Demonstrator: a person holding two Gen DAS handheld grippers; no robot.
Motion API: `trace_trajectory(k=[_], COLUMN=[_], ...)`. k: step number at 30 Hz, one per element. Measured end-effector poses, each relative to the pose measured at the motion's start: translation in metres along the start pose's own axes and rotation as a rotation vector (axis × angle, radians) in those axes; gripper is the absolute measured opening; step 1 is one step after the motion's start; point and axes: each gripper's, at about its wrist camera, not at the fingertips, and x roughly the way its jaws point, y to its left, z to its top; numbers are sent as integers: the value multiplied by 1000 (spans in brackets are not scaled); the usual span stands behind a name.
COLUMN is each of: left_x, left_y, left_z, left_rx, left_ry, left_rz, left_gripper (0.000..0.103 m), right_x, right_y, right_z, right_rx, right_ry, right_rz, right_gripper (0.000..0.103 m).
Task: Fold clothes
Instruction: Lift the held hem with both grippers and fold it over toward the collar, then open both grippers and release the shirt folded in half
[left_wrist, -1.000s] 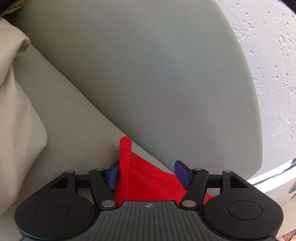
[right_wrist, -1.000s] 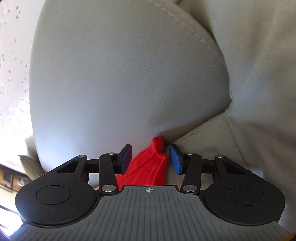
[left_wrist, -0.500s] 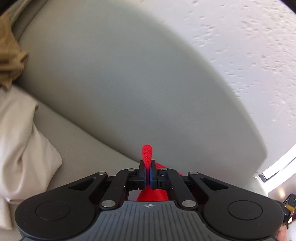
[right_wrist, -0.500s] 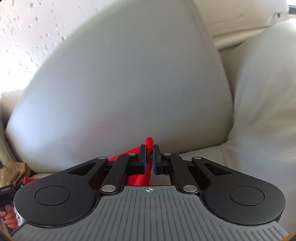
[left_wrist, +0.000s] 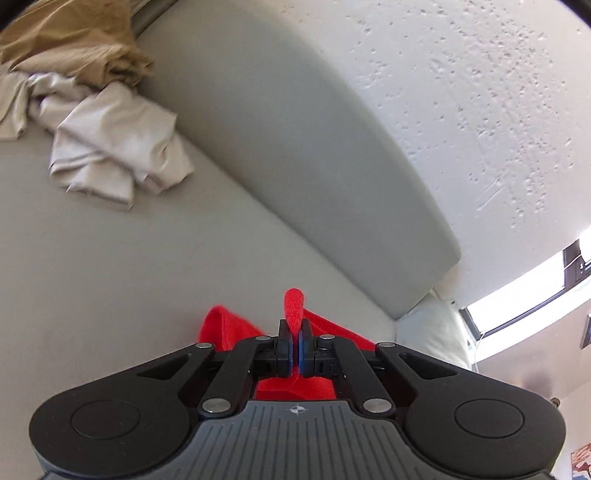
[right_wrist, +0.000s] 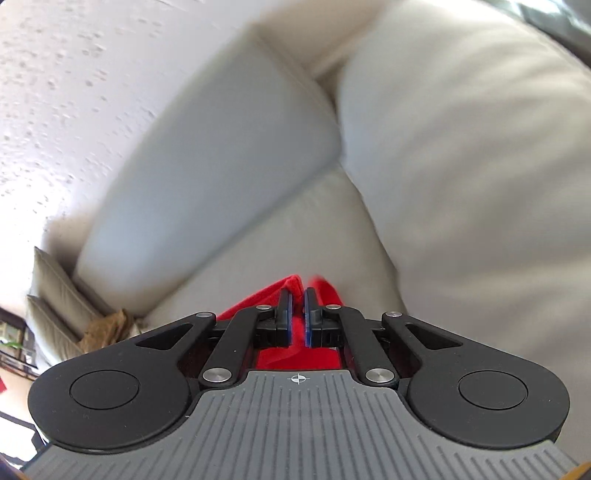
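A red garment (left_wrist: 236, 326) hangs from my left gripper (left_wrist: 295, 328), which is shut on a pinched corner that pokes out past the pads. It is lifted above the grey sofa seat (left_wrist: 110, 280). In the right wrist view the same red garment (right_wrist: 266, 291) is clamped in my right gripper (right_wrist: 297, 295), also shut, with red cloth bunched on both sides of the pads and below them. Most of the garment is hidden under the gripper bodies.
A crumpled white garment (left_wrist: 110, 147) and a tan one (left_wrist: 77, 40) lie at the far end of the seat. The grey back cushion (left_wrist: 295, 166) runs along a white textured wall (left_wrist: 461, 110). A large cream cushion (right_wrist: 480, 166) stands right of the seat; another tan cloth (right_wrist: 105, 328) lies at left.
Both grippers closed from open onto corners of the red garment, then lifted it and drew back from the back cushion. More of the seat and the pile of clothes came into view.
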Motion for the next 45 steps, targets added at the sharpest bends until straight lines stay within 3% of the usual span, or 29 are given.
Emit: trace_trajectory(k=[4, 8, 12, 16, 18, 21, 22, 25, 27, 29, 31, 35, 39, 40, 42, 45], left_x=[-29, -51, -63, -57, -53, -77, -89, -116, -117, -97, -67, -5, 28, 32, 34, 11], left_y=[12, 13, 6, 10, 11, 10, 11, 10, 4, -10, -26, -41, -33, -28, -19, -18], left_z=[-45, -69, -86, -104, -112, -125, -129, -136, -136, -133, -133, -127, -108, -105, -102, -112], left_rx=[18, 27, 106, 145, 168, 188, 188, 168, 165, 185, 252, 348, 349, 343, 337, 408], left_ry=[-6, -36, -40, 11, 50, 2, -25, -87, -97, -59, -10, 78, 113, 175, 318, 479], left_rz=[38, 60, 99, 169, 254, 289, 283, 269, 229, 188, 195, 258, 349, 334, 269, 109], left_gripper=[1, 1, 1, 5, 13, 32, 33, 33, 33, 33, 34, 35, 33, 30, 11, 7], right_x=[-19, -40, -58, -62, -59, -67, -75, -105, -108, -90, -72, -22, 19, 28, 40, 39], right_y=[-26, -48, -60, -69, -70, -68, -67, -60, -49, -34, -19, 7, 12, 9, 1, -9], right_z=[-28, -51, -75, -95, -104, -114, -117, -124, -124, -122, -120, -117, -104, -101, -99, -104], right_rx=[-31, -26, -58, -69, -92, -126, -130, -184, -229, -269, -310, -370, -352, -332, -300, -268], right_ry=[3, 6, 0, 13, 45, 69, 58, -3, -12, 42, 97, 186, 237, 268, 359, 506], right_rz=[-50, -44, -52, -67, -86, -109, -110, -122, -126, -112, -98, -114, -178, -191, -181, -91], right_gripper=[5, 5, 5, 5, 6, 13, 15, 35, 35, 35, 35, 36, 36, 37, 42, 47])
